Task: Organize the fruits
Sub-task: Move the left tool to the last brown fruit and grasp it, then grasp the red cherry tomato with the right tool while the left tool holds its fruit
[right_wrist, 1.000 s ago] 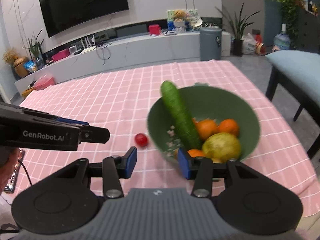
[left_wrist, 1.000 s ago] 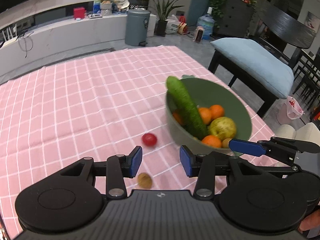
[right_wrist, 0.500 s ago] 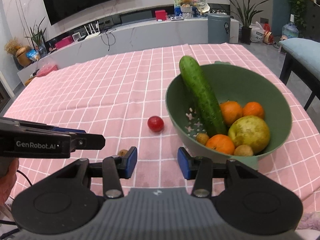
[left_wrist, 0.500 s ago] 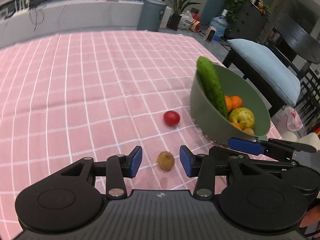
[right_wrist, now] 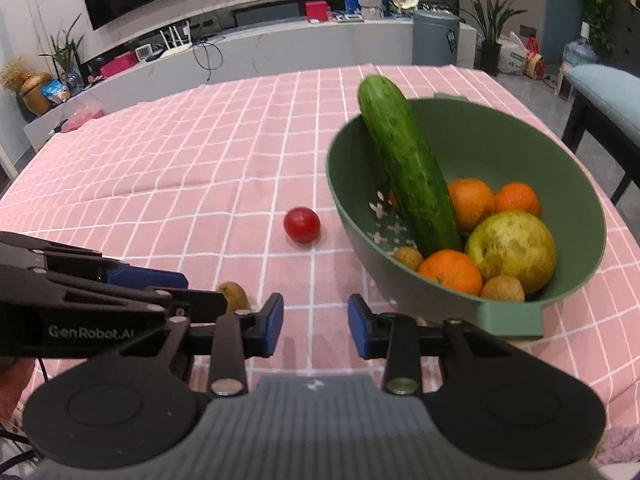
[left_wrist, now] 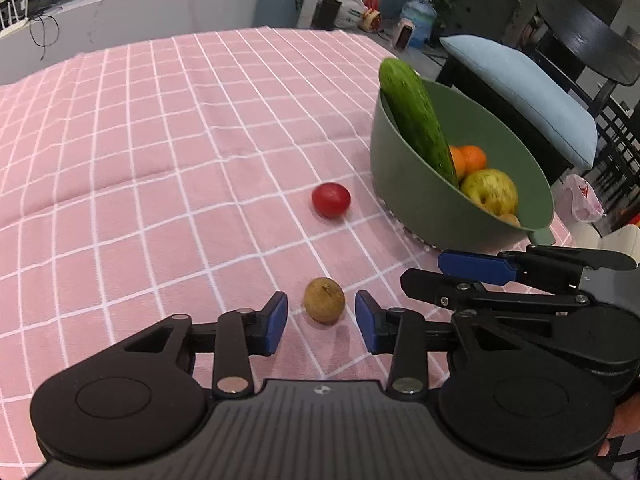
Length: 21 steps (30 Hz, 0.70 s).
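Note:
A small brown fruit [left_wrist: 324, 300] lies on the pink checked cloth, just ahead of and between the tips of my open left gripper [left_wrist: 321, 322]; nothing touches it. It also shows in the right wrist view [right_wrist: 233, 295], partly behind the left gripper. A red tomato [left_wrist: 331, 199] [right_wrist: 302, 225] lies further out beside a green bowl [left_wrist: 412, 196] [right_wrist: 512, 314]. The bowl holds a leaning cucumber [right_wrist: 408, 172], oranges [right_wrist: 470, 204], a yellow-green apple [right_wrist: 512, 250] and small brown fruits. My right gripper [right_wrist: 315, 326] is open and empty, hovering left of the bowl's near handle.
The table's right edge runs just beyond the bowl, with a blue-cushioned bench [left_wrist: 516, 92] and dark chairs past it. A grey bin [right_wrist: 436, 42] and a low white counter stand behind the table. The right gripper's fingers [left_wrist: 474, 266] reach in close to the left gripper's right side.
The left gripper has come down closer to the brown fruit, which now sits larger between its tips. The right gripper has moved slightly nearer the table. Both stay open.

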Available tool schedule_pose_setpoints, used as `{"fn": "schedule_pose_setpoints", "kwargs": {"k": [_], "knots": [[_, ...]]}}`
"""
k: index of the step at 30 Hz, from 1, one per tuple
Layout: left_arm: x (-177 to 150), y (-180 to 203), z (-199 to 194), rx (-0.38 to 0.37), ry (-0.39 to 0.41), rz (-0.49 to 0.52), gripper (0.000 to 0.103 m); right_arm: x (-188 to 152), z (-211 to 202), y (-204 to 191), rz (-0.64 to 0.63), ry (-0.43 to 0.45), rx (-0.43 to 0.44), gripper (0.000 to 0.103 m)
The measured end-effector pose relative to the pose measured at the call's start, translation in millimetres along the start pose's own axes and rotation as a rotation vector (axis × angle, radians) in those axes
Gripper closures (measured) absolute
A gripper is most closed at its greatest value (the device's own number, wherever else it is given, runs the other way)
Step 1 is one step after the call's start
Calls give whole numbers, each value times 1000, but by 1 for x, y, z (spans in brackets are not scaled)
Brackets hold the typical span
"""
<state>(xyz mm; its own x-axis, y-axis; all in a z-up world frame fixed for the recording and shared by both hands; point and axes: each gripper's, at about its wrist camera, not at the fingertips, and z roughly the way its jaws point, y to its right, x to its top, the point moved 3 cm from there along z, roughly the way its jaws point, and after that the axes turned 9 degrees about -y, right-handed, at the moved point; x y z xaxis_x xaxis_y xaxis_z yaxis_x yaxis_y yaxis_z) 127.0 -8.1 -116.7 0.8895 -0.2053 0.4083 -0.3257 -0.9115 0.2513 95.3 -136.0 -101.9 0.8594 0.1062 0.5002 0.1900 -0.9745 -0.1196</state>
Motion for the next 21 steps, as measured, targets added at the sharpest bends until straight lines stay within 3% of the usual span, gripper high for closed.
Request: {"fn": "schedule_pose_setpoints", "kwargs": {"k": [10,21], "knots": [[5,0,21,14,-44,6,66,-1,3,6,30,4,12,70],[7,0,22,6,-36,10,74,0,6,7,38,2,19,71]]}}
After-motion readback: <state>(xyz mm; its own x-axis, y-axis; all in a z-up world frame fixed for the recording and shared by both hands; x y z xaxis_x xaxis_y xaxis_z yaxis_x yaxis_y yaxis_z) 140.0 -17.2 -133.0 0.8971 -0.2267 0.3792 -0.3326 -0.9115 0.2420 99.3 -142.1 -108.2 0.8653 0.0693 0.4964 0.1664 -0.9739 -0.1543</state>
